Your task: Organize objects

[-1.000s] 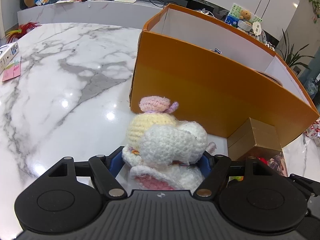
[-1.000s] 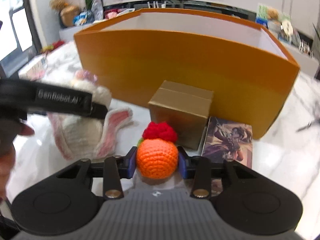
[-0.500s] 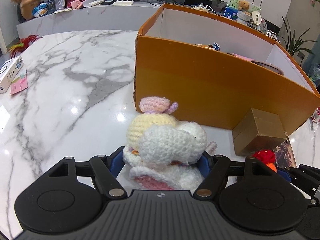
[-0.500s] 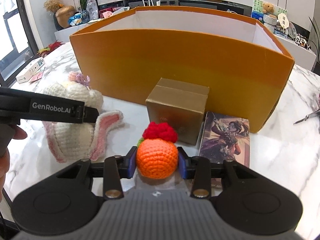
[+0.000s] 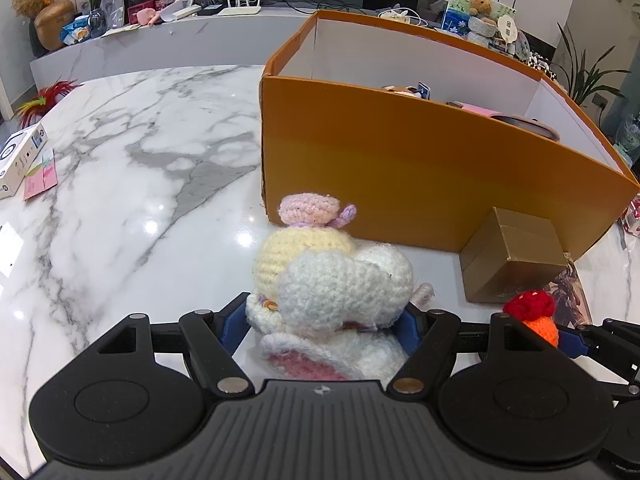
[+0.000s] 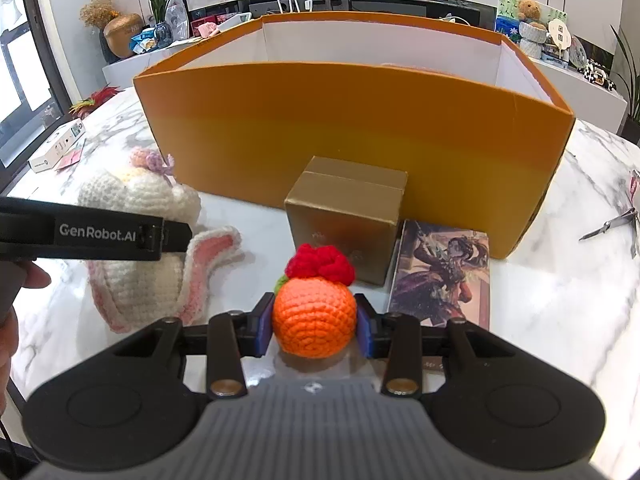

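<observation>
My left gripper (image 5: 320,326) is shut on a white crochet bunny doll (image 5: 340,292) with a yellow head and pink ears, held above the marble table. The doll also shows in the right wrist view (image 6: 144,216), with the left gripper's side across it. My right gripper (image 6: 314,326) is shut on an orange crochet ball with a red top (image 6: 314,320), seen at the right in the left wrist view (image 5: 536,316). A big orange box (image 6: 360,148) with a white inside stands open just ahead of both grippers (image 5: 420,180); several items lie inside it.
A gold cube box (image 6: 346,216) and a picture card (image 6: 440,276) lie against the orange box's front wall. Scissors (image 6: 612,224) lie at the right. A white carton (image 5: 20,156) and a pink card (image 5: 40,174) lie at the table's left edge.
Both grippers have risen and drawn back a little with their toys still held, so more of the box's inside shows.
</observation>
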